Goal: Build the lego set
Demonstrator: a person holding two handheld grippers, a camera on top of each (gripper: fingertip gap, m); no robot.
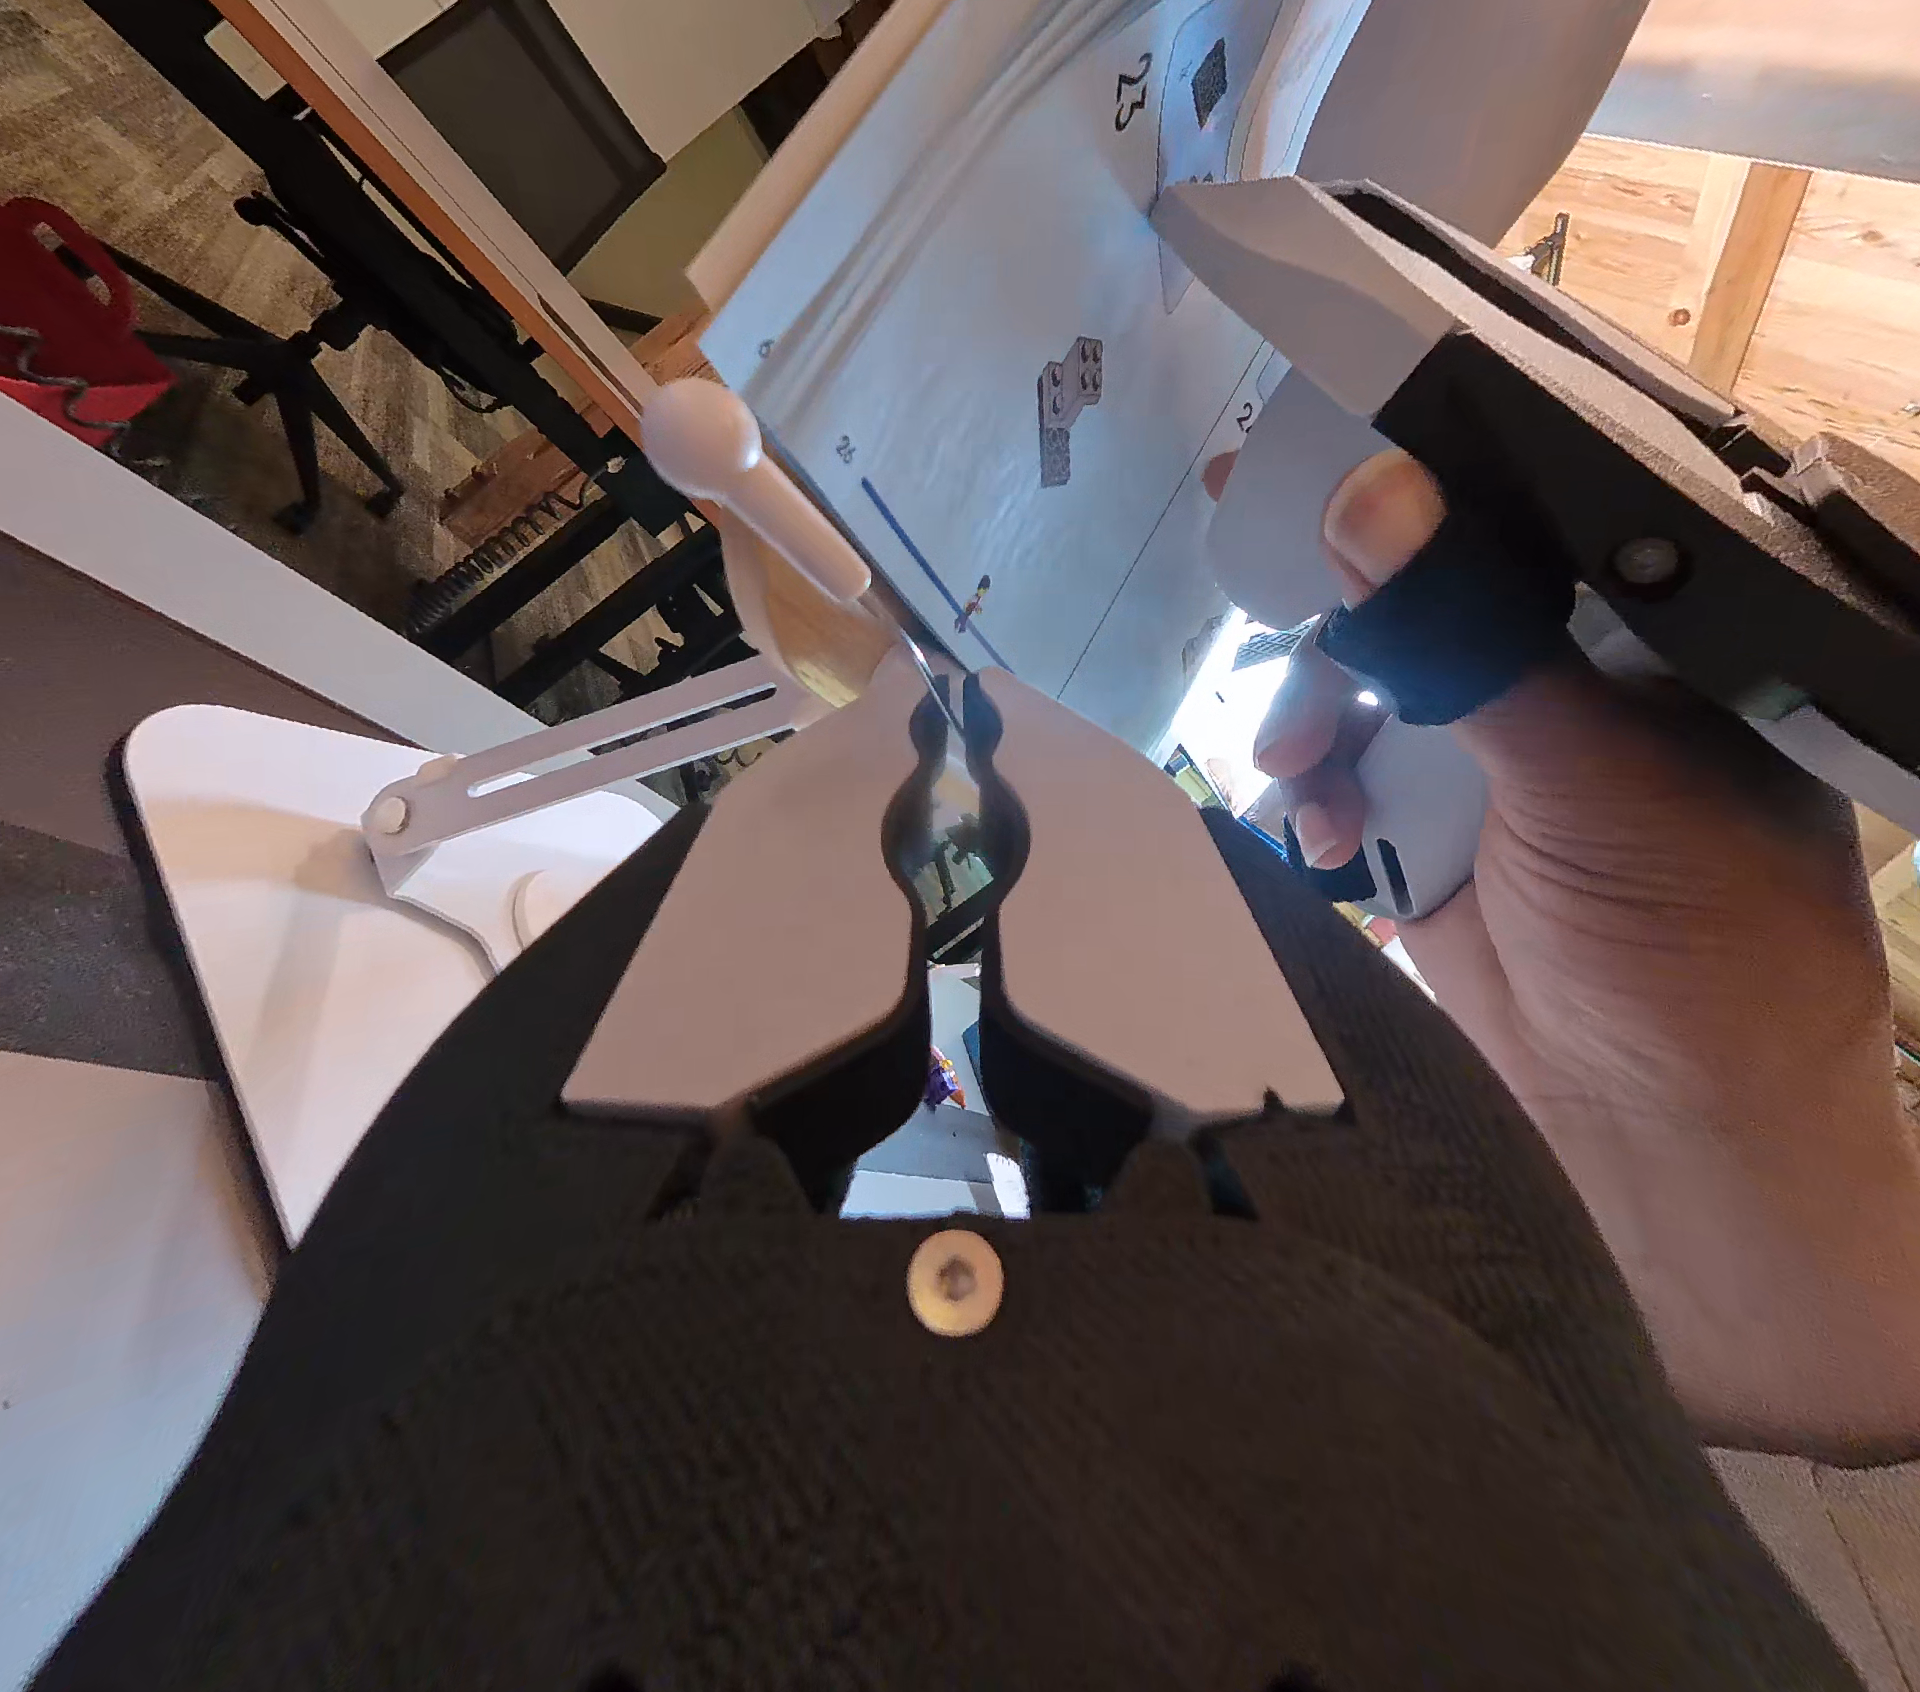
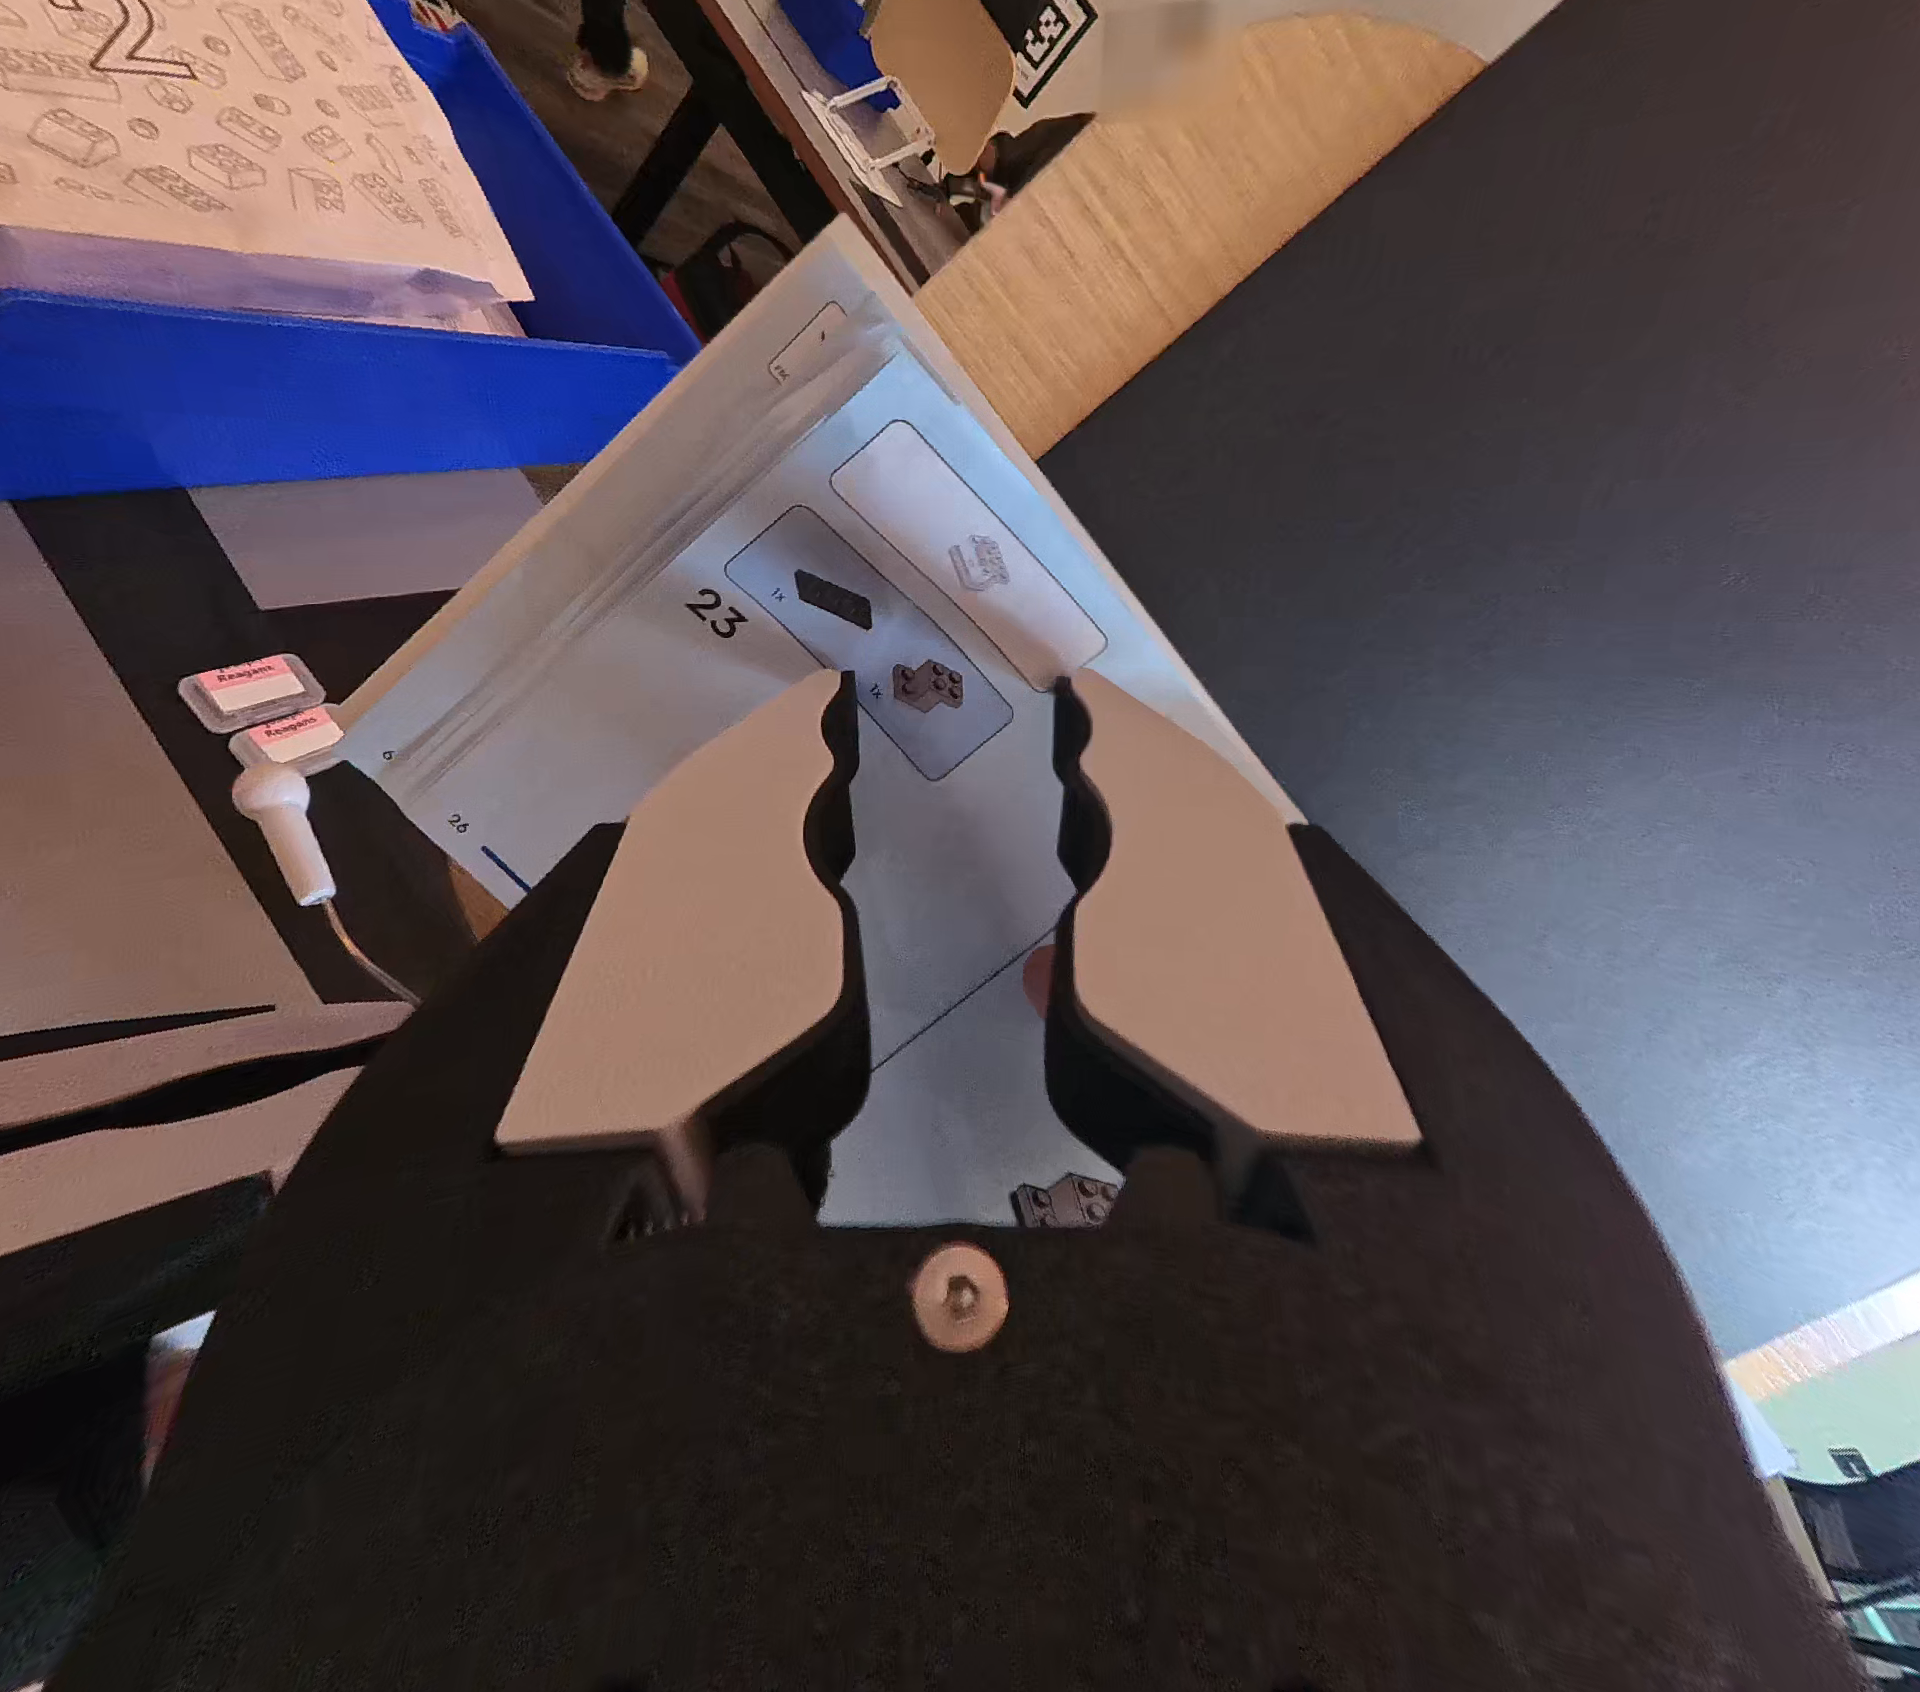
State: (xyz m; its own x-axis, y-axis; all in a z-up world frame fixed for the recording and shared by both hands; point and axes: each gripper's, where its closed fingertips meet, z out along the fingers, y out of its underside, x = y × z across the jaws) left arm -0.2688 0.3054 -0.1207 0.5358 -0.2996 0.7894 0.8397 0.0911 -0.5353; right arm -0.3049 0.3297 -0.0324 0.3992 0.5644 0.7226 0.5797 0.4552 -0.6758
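Observation:
The open instruction booklet (image 1: 966,354) leans on a stand, its page showing grey brick drawings. My left gripper (image 1: 961,686) is closed to a thin slit right at the page's lower edge and seems to pinch it. My right gripper (image 2: 951,686) is open, with its fingertips (image 2: 831,697) against the same page (image 2: 623,686) over the parts drawing. In the left wrist view the right gripper's finger (image 1: 1247,240) presses on the page, and a hand (image 1: 1558,967) holds its handle. No loose bricks show.
A white stand base (image 1: 312,915) with a slotted arm and a white knob page holder (image 1: 707,437) sits left of the booklet. A blue bin (image 2: 312,395) holds a printed paper bag (image 2: 187,32). Two small labelled cases (image 2: 255,692) lie nearby. A dark surface (image 2: 1507,499) fills the right. Tip to tip, the grippers are about 10 cm apart.

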